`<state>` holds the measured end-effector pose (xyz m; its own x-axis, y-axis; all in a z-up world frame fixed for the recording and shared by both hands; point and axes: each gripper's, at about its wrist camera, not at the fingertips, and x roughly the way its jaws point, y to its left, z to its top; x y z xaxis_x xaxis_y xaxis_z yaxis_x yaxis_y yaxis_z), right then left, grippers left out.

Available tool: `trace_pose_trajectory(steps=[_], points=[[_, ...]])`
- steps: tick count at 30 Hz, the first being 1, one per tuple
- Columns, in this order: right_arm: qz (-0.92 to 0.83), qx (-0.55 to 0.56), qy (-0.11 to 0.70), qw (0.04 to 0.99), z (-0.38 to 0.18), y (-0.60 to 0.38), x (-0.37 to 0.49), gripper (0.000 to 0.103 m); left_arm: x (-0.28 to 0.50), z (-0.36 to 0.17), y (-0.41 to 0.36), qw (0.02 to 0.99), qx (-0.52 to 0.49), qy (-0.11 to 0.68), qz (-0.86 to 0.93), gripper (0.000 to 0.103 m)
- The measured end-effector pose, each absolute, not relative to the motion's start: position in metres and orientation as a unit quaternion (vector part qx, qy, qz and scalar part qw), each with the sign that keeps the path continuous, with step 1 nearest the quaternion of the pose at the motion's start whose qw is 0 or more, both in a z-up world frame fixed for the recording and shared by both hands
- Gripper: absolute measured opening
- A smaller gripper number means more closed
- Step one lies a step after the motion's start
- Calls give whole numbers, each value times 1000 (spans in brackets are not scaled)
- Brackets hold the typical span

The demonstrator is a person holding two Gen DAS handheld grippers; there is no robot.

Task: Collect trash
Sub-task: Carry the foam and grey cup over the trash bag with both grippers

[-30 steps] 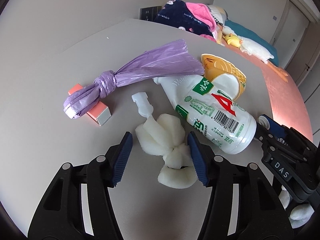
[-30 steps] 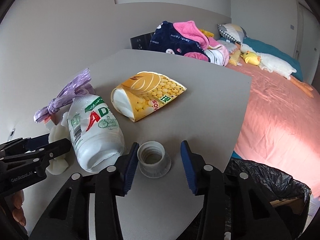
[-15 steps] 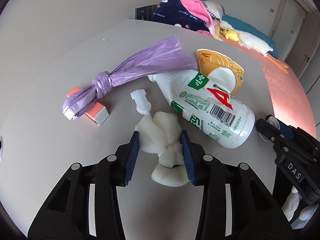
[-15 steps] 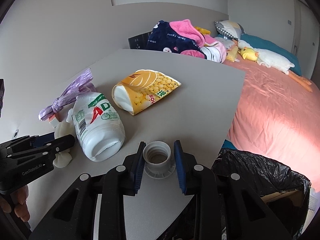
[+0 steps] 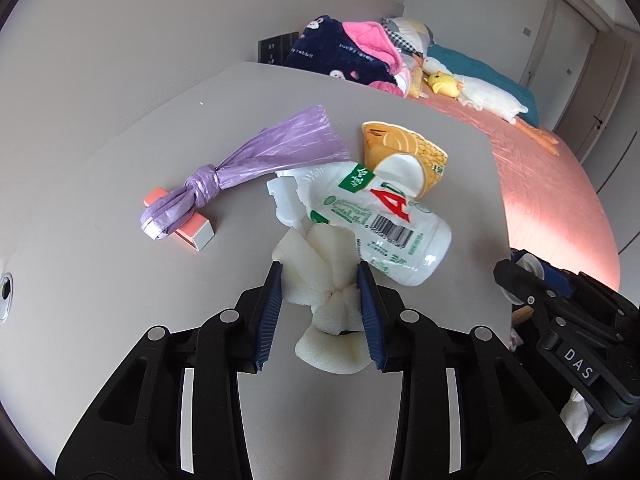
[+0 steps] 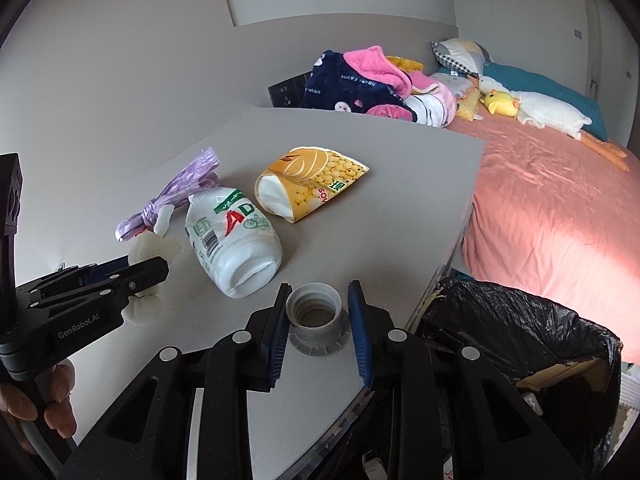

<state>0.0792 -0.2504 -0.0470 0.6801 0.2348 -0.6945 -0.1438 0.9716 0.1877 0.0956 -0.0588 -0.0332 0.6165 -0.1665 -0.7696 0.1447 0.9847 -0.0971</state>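
Left gripper (image 5: 320,300) jaws pinch the white foam wad (image 5: 320,276); right gripper (image 6: 318,320) jaws clamp the grey plastic ring (image 6: 315,314), black-lined bin (image 6: 520,332) just right.

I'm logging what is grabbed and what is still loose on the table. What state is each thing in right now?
left gripper: shut on the white foam piece.
right gripper: shut on the grey threaded cap.
white bottle: on its side, dented, uncapped.
yellow snack bag: lying open.
purple plastic bag: knotted, across the pink box.
black-lined trash bin: open.
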Motion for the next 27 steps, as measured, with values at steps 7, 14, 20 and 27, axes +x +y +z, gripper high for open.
trace_pose_trajectory(steps=[7,14,20,27], points=[[100,63,377,919,-36,-254,58,30,81,-17,-75,904,-4,412,-117,36],[95,64,370,922,-28,-261,42,30,69,-6,-90,906,2,399,-144,36],[84,73,367,924,-21,-272,28,30,56,-1,-109,904,16,391,-171,36],[67,87,364,925,-16,-291,10,30,45,5,-123,902,26,383,-198,36]])
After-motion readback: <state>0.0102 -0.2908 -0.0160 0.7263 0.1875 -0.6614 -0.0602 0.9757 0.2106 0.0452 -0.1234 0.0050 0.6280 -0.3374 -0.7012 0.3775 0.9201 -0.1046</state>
